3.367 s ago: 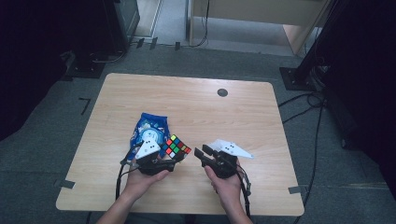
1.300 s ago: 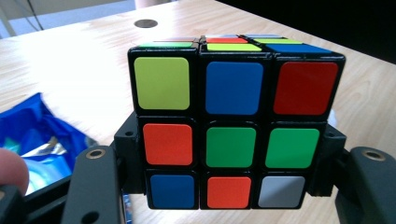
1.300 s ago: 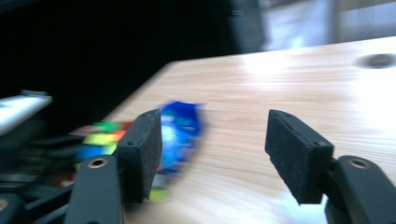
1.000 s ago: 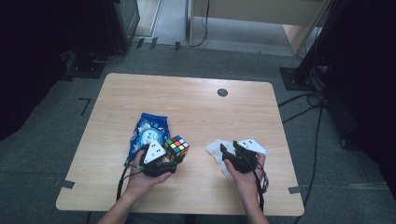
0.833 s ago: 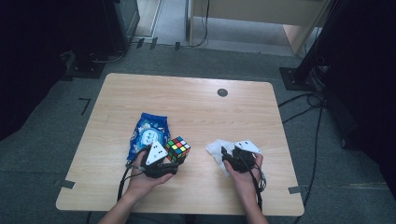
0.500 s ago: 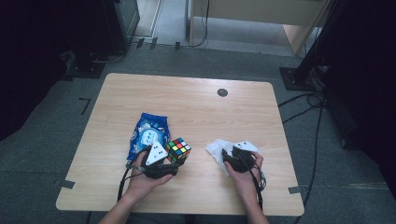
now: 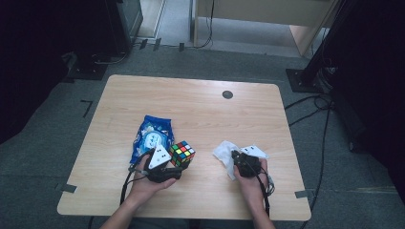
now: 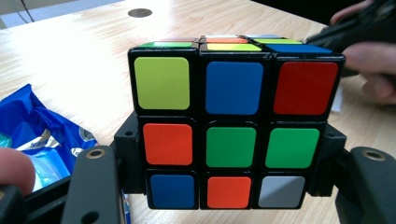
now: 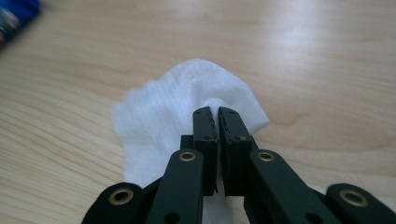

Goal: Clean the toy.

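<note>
My left hand-held gripper [image 8: 229,186] clamps the cube [image 8: 231,123]. My right hand-held gripper [image 9: 215,116], jaws just closing, pinches the tissue [image 9: 177,116] near the counter's [image 7: 200,102] front edge.

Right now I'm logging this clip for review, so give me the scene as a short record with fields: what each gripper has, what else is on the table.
left gripper: shut on the puzzle cube, jaws clamped on its two sides
right gripper: jaws have just been closing, now shut on a fold of the white cloth
cloth: crumpled, lying on the table
blue packet: flat on the table, just beyond the left gripper
table top: light wood, with a dark round cap near the far edge
</note>
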The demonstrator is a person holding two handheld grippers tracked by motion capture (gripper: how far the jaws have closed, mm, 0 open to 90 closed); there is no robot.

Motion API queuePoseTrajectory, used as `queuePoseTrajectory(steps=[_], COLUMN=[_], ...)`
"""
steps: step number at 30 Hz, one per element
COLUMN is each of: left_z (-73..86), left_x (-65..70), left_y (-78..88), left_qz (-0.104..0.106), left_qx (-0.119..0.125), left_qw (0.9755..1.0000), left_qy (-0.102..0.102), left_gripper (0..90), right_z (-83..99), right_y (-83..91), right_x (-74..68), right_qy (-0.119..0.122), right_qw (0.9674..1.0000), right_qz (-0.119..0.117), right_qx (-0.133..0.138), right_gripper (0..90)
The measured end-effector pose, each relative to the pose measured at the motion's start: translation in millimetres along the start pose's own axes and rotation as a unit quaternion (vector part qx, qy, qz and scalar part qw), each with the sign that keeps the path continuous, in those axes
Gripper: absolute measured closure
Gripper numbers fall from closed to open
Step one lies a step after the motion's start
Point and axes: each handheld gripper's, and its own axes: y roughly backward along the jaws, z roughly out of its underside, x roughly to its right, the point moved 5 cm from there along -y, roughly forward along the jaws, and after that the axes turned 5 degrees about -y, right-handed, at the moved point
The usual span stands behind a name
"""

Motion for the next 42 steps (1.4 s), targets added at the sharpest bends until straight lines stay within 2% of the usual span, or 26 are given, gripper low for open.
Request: queuePoseTrajectory(steps=[3,5,8,11,14,15,19,20,22,25,27,28,30,32,35,39,40,42], left_z=[0.4,0.6,0.5,0.0,-0.5,-1.2,-5.8,-6.3,-6.5,-6.5,-7.2,-7.9,-8.4,-8.0,-7.5,-6.7,-6.8,-7.5], left_x=[0.0,1.4,4.5,9.4,18.3,21.8,33.8,35.2,37.3,38.0,37.5,36.8,35.2,34.1,35.7,40.6,41.6,43.0], left_y=[-0.7,-1.6,-3.2,-4.8,-7.0,-7.0,-6.1,-5.4,-4.9,-4.3,-2.8,-2.1,-1.4,-1.5,-2.5,-4.9,-4.8,-4.2], left_qz=[-0.001,0.0,0.003,0.008,0.016,0.015,0.016,0.017,0.018,0.017,0.015,0.014,0.012,0.012,0.014,0.019,0.021,0.021], left_qx=[-0.002,-0.002,-0.001,-0.002,-0.001,0.002,0.013,0.012,0.012,0.014,0.016,0.018,0.018,0.017,0.015,0.012,0.012,0.014], left_qw=[1.0,1.0,1.0,0.9999,0.9997,0.9995,0.9989,0.9986,0.9984,0.9983,0.9981,0.9981,0.9982,0.9982,0.9981,0.9978,0.9976,0.9976], left_qy=[0.0,-0.003,-0.005,-0.009,-0.021,-0.028,-0.043,-0.048,-0.053,-0.054,-0.057,-0.057,-0.055,-0.055,-0.058,-0.062,-0.064,-0.065], left_gripper=[34.0,34.0,34.0,34.0,34.0,34.0,34.1,34.1,34.1,34.1,34.1,34.1,34.1,34.1,34.1,34.1,34.1,34.1], right_z=[-14.7,-25.2,-38.2,-48.1,-53.4,-53.0,-43.0,-41.5,-38.8,-37.7,-38.1,-38.3,-38.6,-37.6,-36.3,-33.6,-33.6,-34.9], right_y=[18.2,32.4,52.9,70.3,81.6,82.7,77.6,75.9,71.8,67.1,64.5,62.8,58.7,56.2,59.4,70.4,71.8,71.7], right_x=[-14.5,-28.5,-53.0,-76.6,-97.8,-104.4,-130.4,-133.2,-137.5,-136.6,-132.8,-127.7,-117.1,-109.5,-112.2,-136.4,-140.4,-142.4], right_qy=[-0.014,-0.008,0.005,0.009,0.013,0.014,0.029,0.031,0.031,0.016,0.018,0.013,0.0,-0.012,-0.008,0.021,0.027,0.022], right_qw=[0.9979,0.9945,0.9874,0.9777,0.9671,0.9646,0.9571,0.9561,0.9559,0.956,0.9596,0.9631,0.9678,0.9699,0.969,0.9617,0.9614,0.9605], right_qz=[-0.047,-0.079,-0.122,-0.171,-0.219,-0.23,-0.267,-0.272,-0.274,-0.276,-0.262,-0.248,-0.229,-0.222,-0.226,-0.253,-0.252,-0.256], right_qx=[0.041,0.068,0.101,0.122,0.13,0.128,0.108,0.105,0.101,0.098,0.102,0.103,0.105,0.1,0.099,0.105,0.106,0.107], right_gripper=[88.1,88.1,88.3,88.3,88.2,88.2,88.1,88.1,88.1,88.1,88.1,88.0,88.1,88.1,88.1,88.1,88.0,88.0])
